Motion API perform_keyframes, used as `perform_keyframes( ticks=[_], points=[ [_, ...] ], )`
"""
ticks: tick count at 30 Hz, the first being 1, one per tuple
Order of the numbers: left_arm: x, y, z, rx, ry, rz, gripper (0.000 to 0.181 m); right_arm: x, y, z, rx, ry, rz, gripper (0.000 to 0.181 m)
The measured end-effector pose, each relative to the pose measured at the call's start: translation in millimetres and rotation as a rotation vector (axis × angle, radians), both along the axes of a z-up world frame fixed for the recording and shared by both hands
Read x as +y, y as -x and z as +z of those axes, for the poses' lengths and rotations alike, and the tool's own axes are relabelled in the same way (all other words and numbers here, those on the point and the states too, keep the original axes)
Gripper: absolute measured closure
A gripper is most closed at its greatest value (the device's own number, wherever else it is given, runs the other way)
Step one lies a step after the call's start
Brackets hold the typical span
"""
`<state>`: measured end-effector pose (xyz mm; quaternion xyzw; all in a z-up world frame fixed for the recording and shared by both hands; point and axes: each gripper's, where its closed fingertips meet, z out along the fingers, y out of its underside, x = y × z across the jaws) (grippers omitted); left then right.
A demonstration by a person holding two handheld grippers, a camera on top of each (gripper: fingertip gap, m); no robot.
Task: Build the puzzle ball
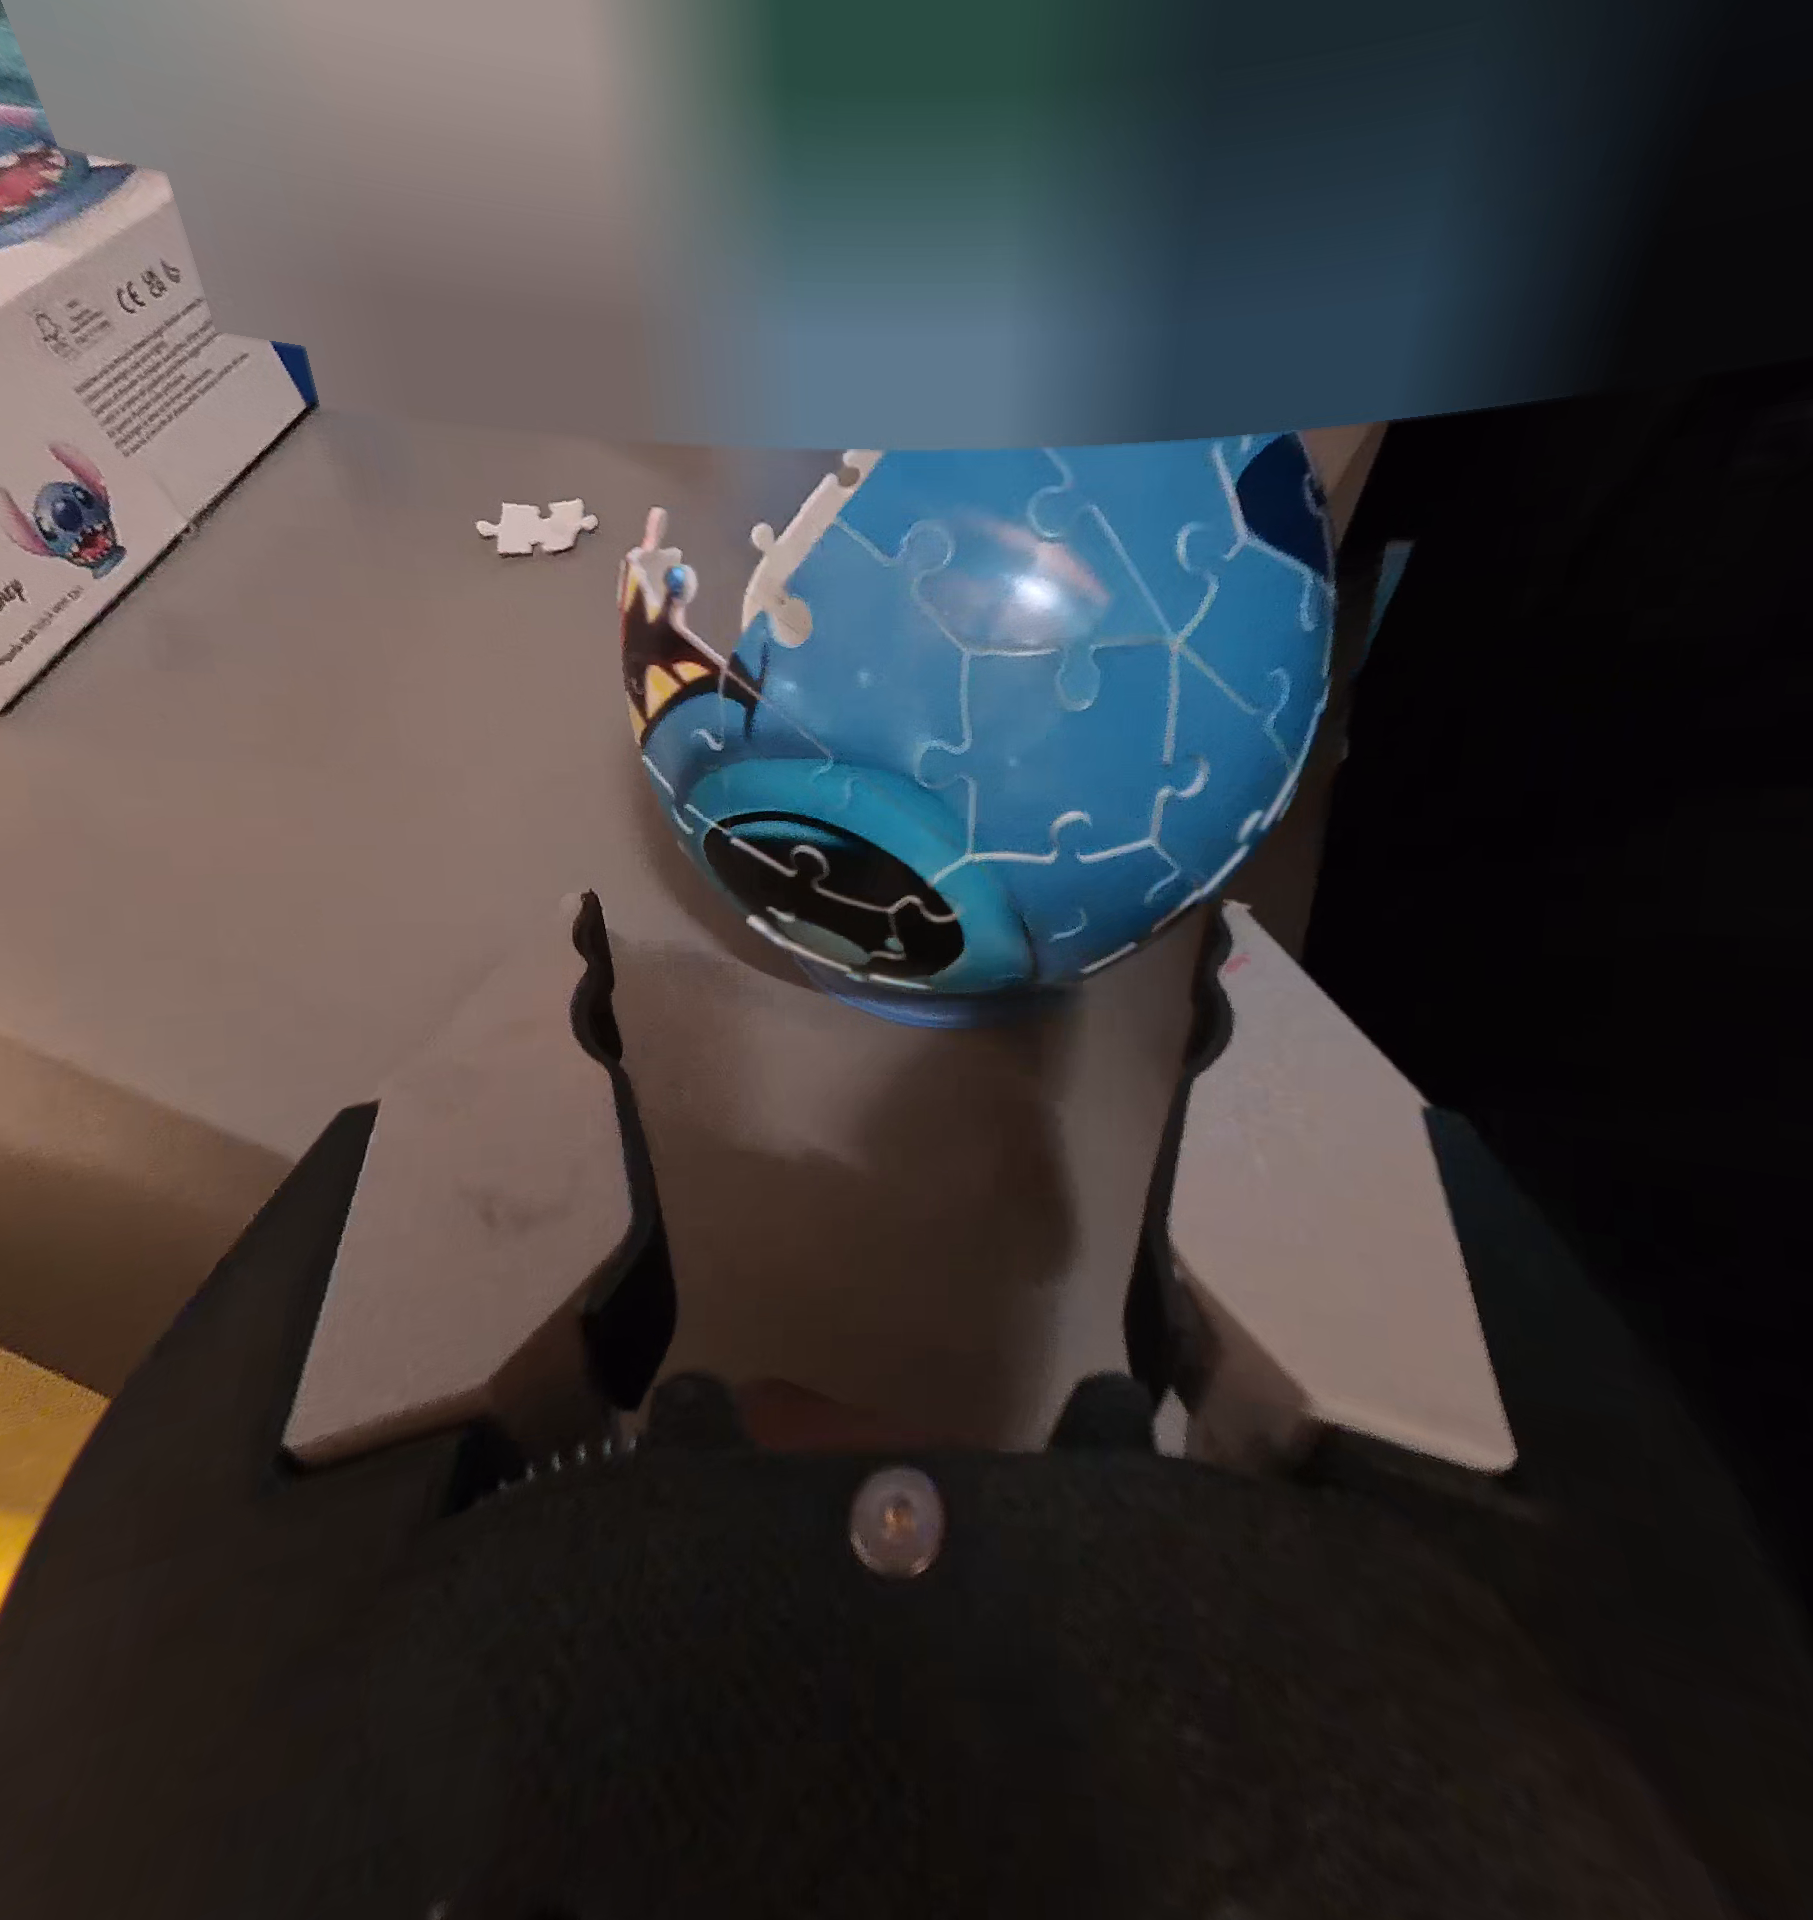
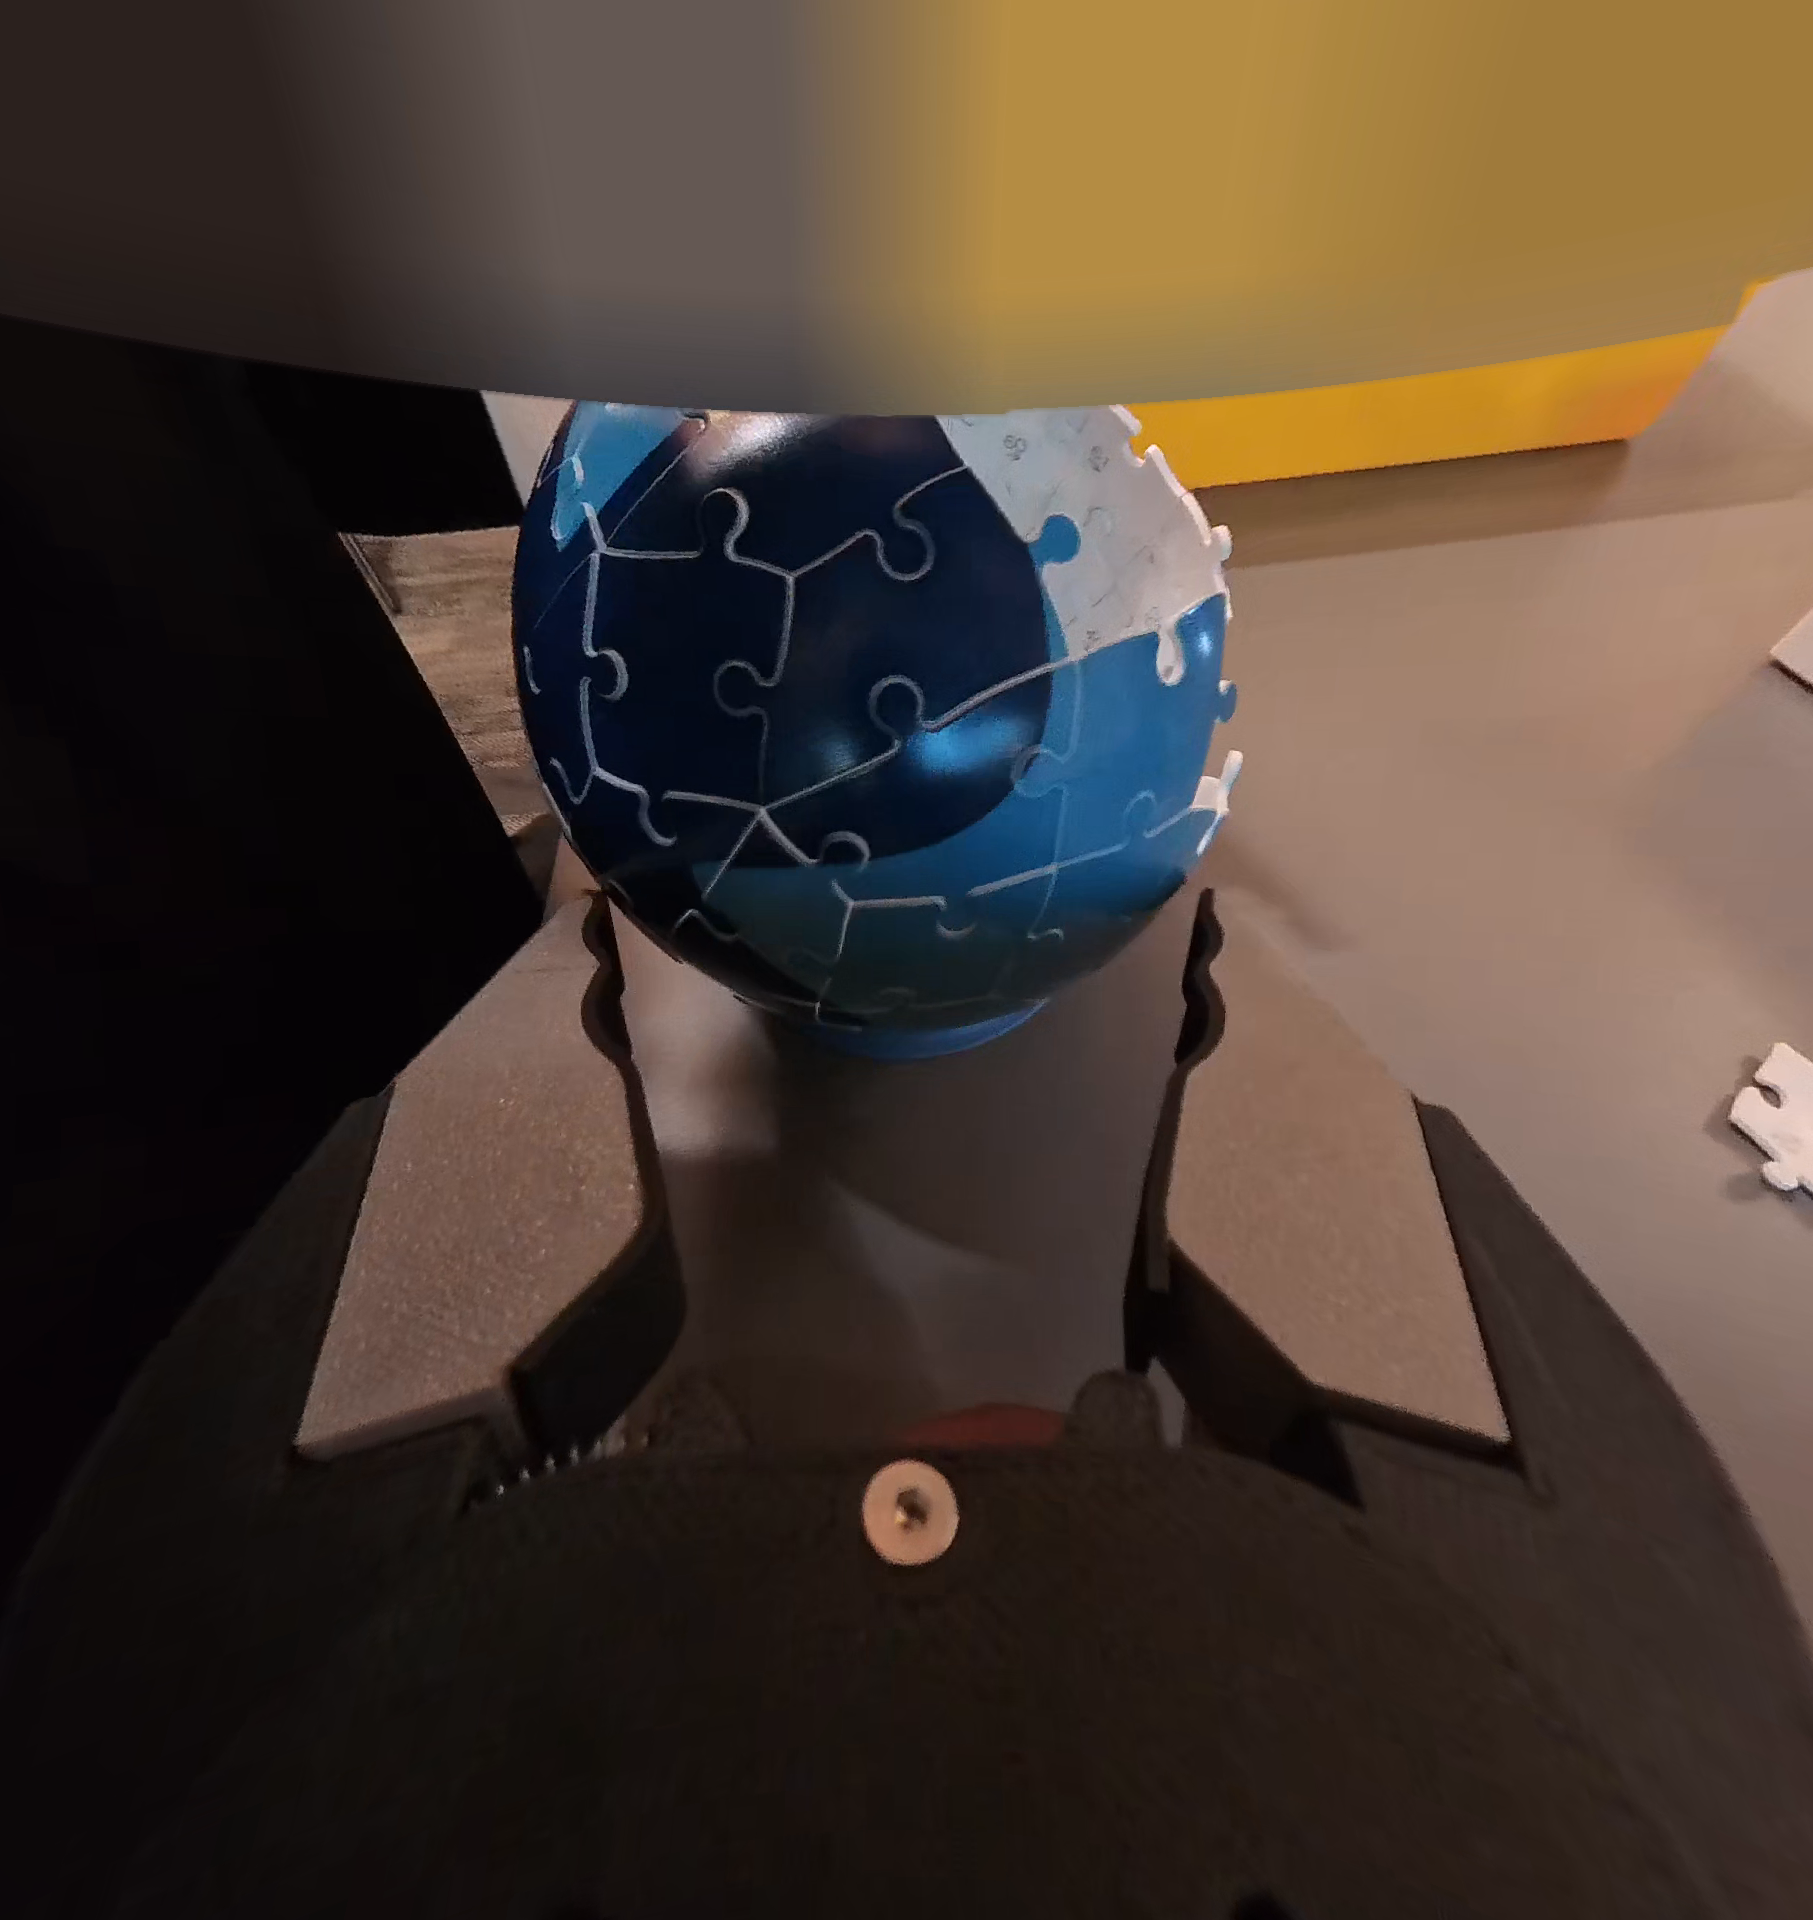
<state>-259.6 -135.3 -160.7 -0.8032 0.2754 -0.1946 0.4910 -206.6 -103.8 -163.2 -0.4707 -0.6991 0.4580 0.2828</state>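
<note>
Both claws gape, released, before puzzle ball on grey table.

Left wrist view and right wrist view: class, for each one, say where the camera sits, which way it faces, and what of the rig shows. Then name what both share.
Left wrist view: on the left gripper, looking along its open fingers at the puzzle ball on the grey table; box far left.
Right wrist view: on the right gripper, fingers open, facing the ball's dark-blue side.
Shared: the ball, the table, a loose white piece.
</note>
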Motion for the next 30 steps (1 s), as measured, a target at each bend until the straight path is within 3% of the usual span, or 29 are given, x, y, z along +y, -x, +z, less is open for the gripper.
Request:
perform_keyframes(
  ticks=[5,11,16,23,30],
  points=[
    [1.5,-3.0,-12.4,0.074,0.005,-0.026,0.071,0.2,-1.9,1.1,0.037,-0.071,-0.01,0.076],
    [3.2,-15.7,-1.9,0.024,-0.045,-0.088,0.071,-1.0,2.9,-1.0,0.056,-0.155,-0.005,0.071],
    [6.5,-15.7,1.0,0.021,-0.057,-0.063,0.069,0.1,9.5,-3.7,0.05,-0.203,-0.027,0.069],
    [-3.7,-31.6,22.7,-0.135,0.032,0.012,0.067,-13.5,-3.5,12.0,-0.004,-0.03,0.017,0.069],
    [-16.5,-44.8,15.0,-0.202,0.213,0.095,0.067,-27.7,-14.4,14.5,-0.095,0.261,0.061,0.065]
  ],
)
